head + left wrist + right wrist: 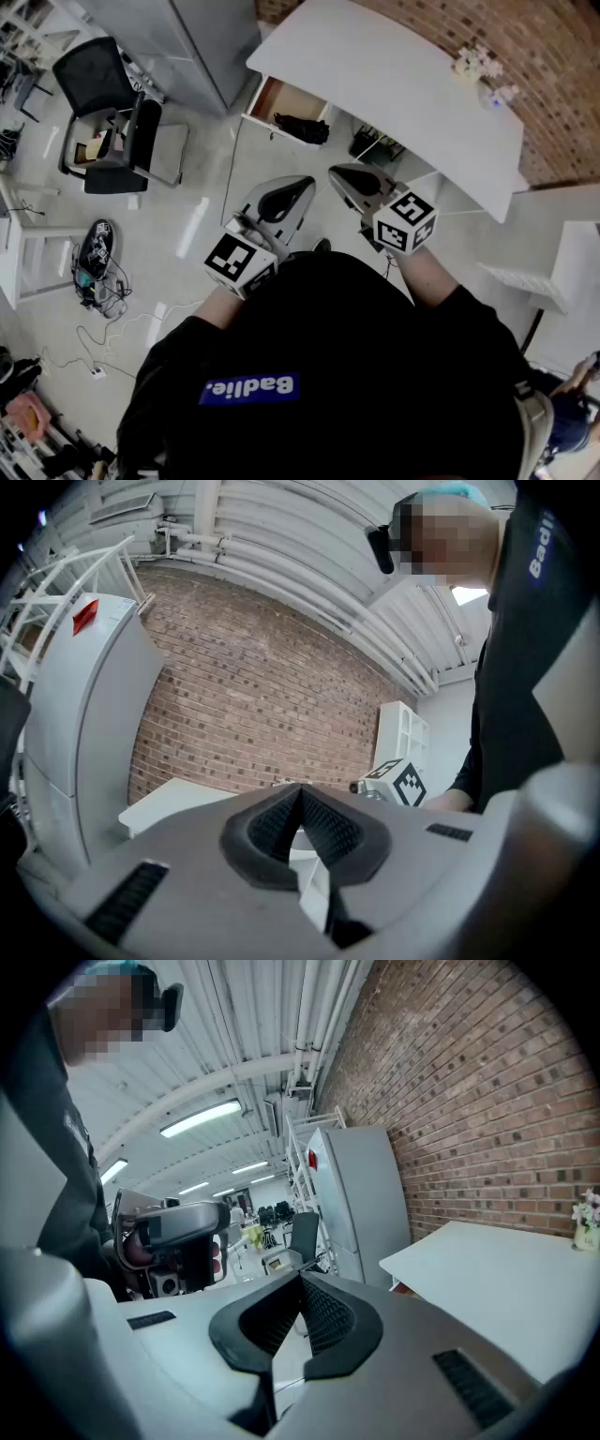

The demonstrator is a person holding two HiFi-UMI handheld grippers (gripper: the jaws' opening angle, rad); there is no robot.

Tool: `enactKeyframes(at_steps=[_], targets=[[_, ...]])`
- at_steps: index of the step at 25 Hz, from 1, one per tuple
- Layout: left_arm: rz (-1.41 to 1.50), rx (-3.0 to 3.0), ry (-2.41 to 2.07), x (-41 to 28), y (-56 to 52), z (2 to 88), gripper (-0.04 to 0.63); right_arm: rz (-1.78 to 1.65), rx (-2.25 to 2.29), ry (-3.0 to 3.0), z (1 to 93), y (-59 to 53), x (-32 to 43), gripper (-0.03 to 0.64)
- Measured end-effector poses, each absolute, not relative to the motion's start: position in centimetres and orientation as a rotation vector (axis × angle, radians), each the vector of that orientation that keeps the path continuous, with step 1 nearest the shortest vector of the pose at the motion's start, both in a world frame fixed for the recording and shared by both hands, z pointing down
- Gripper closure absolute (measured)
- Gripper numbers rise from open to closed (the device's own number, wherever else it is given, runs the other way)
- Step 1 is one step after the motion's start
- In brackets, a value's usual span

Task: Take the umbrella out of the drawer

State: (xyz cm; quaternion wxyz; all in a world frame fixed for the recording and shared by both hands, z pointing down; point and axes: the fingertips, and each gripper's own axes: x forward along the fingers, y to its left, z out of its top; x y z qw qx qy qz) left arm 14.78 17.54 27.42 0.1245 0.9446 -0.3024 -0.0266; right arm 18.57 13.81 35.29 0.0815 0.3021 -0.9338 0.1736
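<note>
Umbrella (302, 127): black, lying in the open drawer (269, 97) under the white tabletop (394, 84) | left hand-held gripper (306, 182): I see its jaws pressed together on nothing, well short of the drawer | right hand-held gripper (337, 172): jaws likewise closed and empty, also well short of the drawer

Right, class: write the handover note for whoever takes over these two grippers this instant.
Left gripper: shut, empty, held out in front of the body.
Right gripper: shut, empty, beside the left one.
Drawer: open, at the desk's left end in the head view.
Umbrella: dark, lying in the drawer, untouched.
Done: drawer open.
Left: step closer, grip the umbrella, lift it out.
</note>
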Motion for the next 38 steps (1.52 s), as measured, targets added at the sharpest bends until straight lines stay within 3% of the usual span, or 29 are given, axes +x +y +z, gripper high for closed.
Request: enactKeyframes(at_steps=[17,38], targets=[[-0.104,2.745,-0.900,10.8,14.9,27.0,0.594,0.527,0.883,-2.787,35.1,10.9,14.7,0.588],[-0.184,2.729,-0.799,-1.4,9.1,27.5,0.594,0.507,1.075,-2.653,36.4,4.3,5.0,0.584]])
